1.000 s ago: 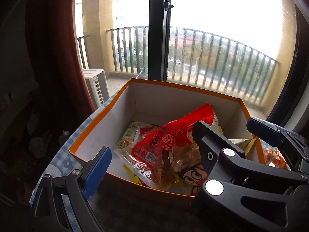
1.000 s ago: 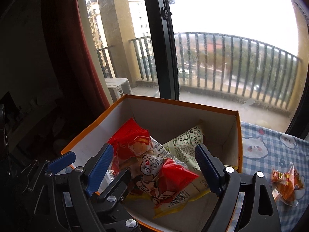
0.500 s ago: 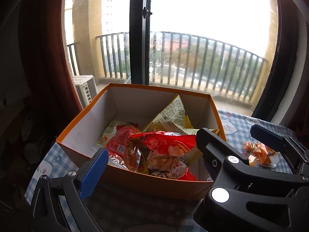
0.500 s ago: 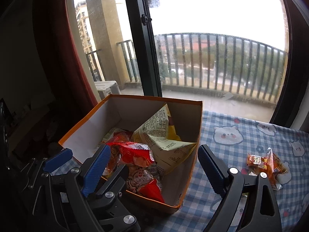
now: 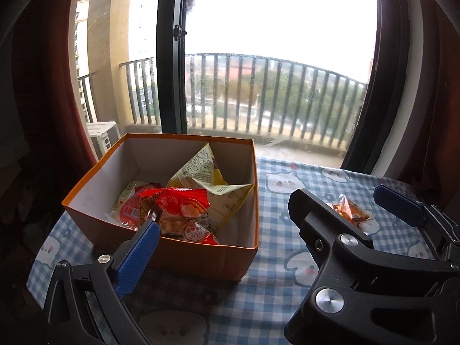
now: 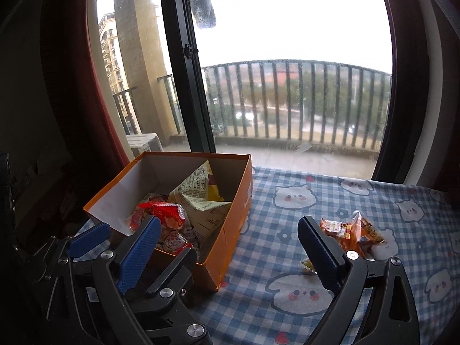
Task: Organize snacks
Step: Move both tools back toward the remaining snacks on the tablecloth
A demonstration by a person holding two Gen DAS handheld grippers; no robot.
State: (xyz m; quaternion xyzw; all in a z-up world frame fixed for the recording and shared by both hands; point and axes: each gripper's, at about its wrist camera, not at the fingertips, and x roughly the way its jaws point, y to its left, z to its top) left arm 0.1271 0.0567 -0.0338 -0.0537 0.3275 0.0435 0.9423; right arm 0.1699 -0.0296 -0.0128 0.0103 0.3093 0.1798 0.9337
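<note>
An orange cardboard box (image 5: 201, 261) stands on the checked tablecloth and holds several snack packets: a red one (image 5: 178, 204) in front and a pale yellow one (image 5: 207, 178) behind. The box also shows in the right wrist view (image 6: 230, 230). A small orange snack packet (image 6: 353, 230) lies loose on the cloth to the right of the box; it also shows in the left wrist view (image 5: 349, 211). My left gripper (image 5: 227, 235) is open and empty, in front of the box. My right gripper (image 6: 230, 238) is open and empty, spanning the box's near right corner.
The table carries a blue checked cloth with cat faces (image 6: 296, 198). A window with a dark frame (image 5: 171, 57) and a balcony railing lie behind the table. Dark red curtains (image 5: 43, 86) hang at the left. A tiny yellow wrapper (image 6: 307, 266) lies near my right fingers.
Both grippers have pulled back and up from the box. The red packet now lies in the box. More of the tablecloth and the loose orange packet have come into view.
</note>
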